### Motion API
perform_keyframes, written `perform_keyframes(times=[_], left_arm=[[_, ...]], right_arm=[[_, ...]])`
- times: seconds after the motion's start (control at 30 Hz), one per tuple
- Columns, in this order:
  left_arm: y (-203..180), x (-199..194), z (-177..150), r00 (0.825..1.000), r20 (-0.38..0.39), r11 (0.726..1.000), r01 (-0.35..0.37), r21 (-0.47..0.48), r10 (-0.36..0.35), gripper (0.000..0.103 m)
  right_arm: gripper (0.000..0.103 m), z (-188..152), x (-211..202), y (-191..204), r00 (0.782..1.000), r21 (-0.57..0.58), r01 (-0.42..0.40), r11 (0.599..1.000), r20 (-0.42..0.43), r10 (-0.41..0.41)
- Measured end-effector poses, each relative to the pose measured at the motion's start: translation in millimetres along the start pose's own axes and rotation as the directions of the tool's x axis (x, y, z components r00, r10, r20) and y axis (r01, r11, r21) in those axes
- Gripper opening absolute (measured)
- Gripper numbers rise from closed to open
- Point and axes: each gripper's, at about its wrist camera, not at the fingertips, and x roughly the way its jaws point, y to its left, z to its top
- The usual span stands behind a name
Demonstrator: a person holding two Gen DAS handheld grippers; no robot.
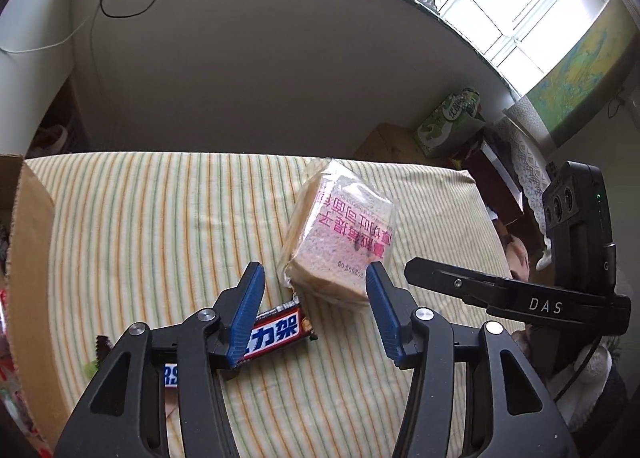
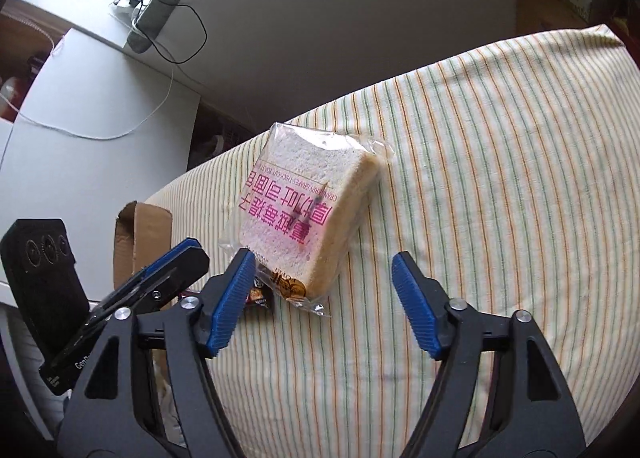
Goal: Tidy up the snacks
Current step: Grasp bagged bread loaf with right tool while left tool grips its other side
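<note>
A clear bag of sliced bread (image 1: 340, 234) with pink print lies on the striped tablecloth (image 1: 160, 218); it also shows in the right wrist view (image 2: 304, 202). A Snickers bar (image 1: 276, 332) lies just near of it, partly under my left fingers; only its end (image 2: 258, 296) shows in the right wrist view. My left gripper (image 1: 316, 278) is open and empty, hovering over the bar and the bread's near edge. My right gripper (image 2: 324, 262) is open and empty, just near of the bread. The right gripper's body (image 1: 520, 298) shows at the right of the left wrist view.
A cardboard box (image 1: 28, 278) stands at the table's left edge, with red packets inside; its flap (image 2: 140, 226) shows in the right wrist view. Boxes and clutter (image 1: 448, 126) sit beyond the far right corner. A white cabinet (image 2: 80, 106) stands to the left.
</note>
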Motion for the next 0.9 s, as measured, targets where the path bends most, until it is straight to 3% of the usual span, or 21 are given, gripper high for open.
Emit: perform_keyframes(times=[0.1, 0.33, 0.37, 0.5, 0.57, 0.6, 0.9], left_arm=[[1, 16, 8, 0.999, -0.039, 1.0, 0.027, -0.016, -0.027, 0.052], [5, 47, 8, 0.99, -0.132, 0.999, 0.048, -0.022, -0.051, 0.052], [6, 49, 8, 0.99, -0.132, 0.998, 0.055, -0.027, -0.058, 0.057], [3, 51, 6, 0.987, -0.148, 0.998, 0.066, -0.003, -0.066, 0.059], [2, 50, 7, 0.986, -0.151, 0.997, 0.078, 0.013, -0.075, 0.059], [0, 51, 6, 0.985, -0.153, 0.997, 0.08, 0.02, -0.076, 0.059], [-20, 45, -3, 0.99, -0.135, 0.992, 0.059, 0.115, -0.043, 0.059]], right_arm=[[0.078, 8, 9, -9, 0.998, 0.066, -0.06, 0.996, -0.015, 0.061], [0.078, 19, 31, -19, 0.995, 0.121, -0.083, 0.989, -0.047, 0.089], [0.078, 20, 33, -18, 0.995, 0.12, -0.084, 0.989, -0.05, 0.09], [0.076, 23, 37, -16, 0.993, 0.115, -0.1, 0.988, -0.053, 0.107], [0.064, 24, 42, -12, 0.991, 0.106, -0.109, 0.988, -0.068, 0.116], [0.062, 24, 44, -10, 0.989, 0.102, -0.116, 0.988, -0.081, 0.125], [0.061, 22, 38, 5, 0.994, 0.018, -0.071, 0.997, -0.079, 0.072]])
